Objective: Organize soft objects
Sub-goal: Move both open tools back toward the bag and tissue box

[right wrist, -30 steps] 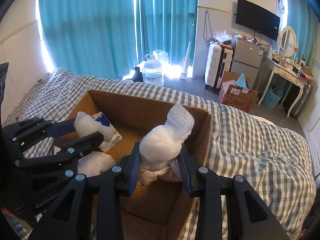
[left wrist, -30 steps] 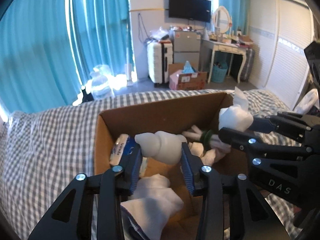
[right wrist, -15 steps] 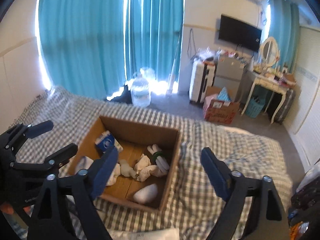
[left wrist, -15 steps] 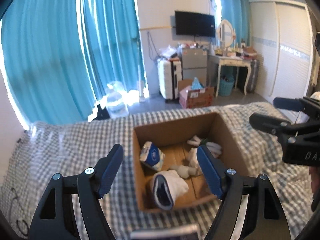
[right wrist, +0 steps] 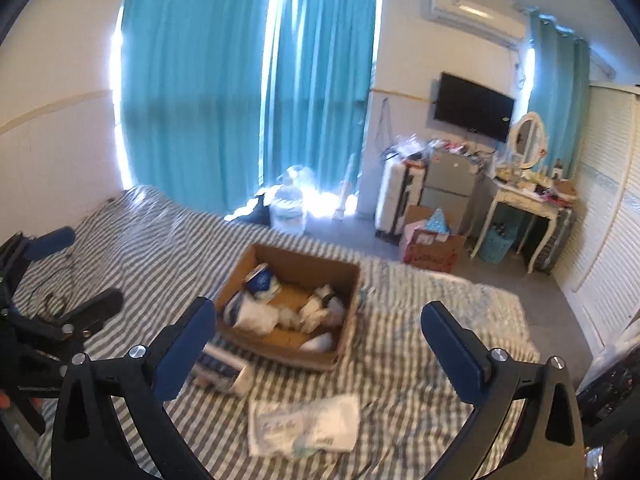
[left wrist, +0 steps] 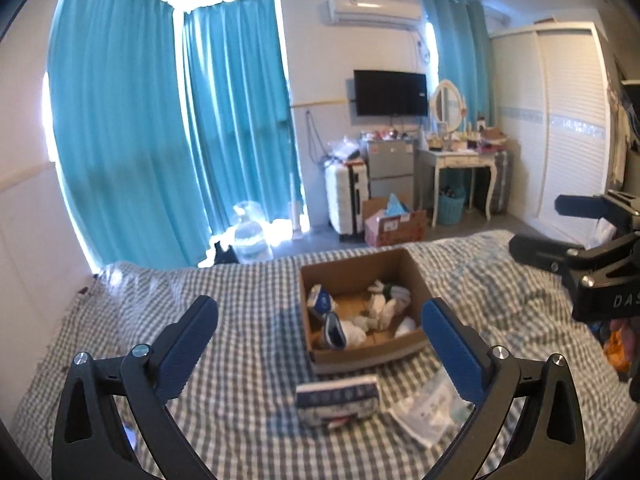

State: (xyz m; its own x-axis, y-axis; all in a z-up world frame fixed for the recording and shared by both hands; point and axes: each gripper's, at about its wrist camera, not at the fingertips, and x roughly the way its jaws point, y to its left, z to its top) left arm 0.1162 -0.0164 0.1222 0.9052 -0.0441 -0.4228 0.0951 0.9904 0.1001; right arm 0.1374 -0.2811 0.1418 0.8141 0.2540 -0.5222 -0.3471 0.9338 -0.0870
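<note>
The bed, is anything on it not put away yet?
Yes. A patterned tissue pack and a flat clear packet lie on the checked bed, outside the cardboard box that holds the other soft things. Both grippers are open and empty.

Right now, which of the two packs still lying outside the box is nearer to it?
The blue patterned pack, lying just in front of the cardboard box. The flat clear plastic packet lies farther out, toward the grippers.

Both grippers let go of their white soft items, which now lie in the box. The left gripper and right gripper have opened wide and pulled back high above the bed.
</note>
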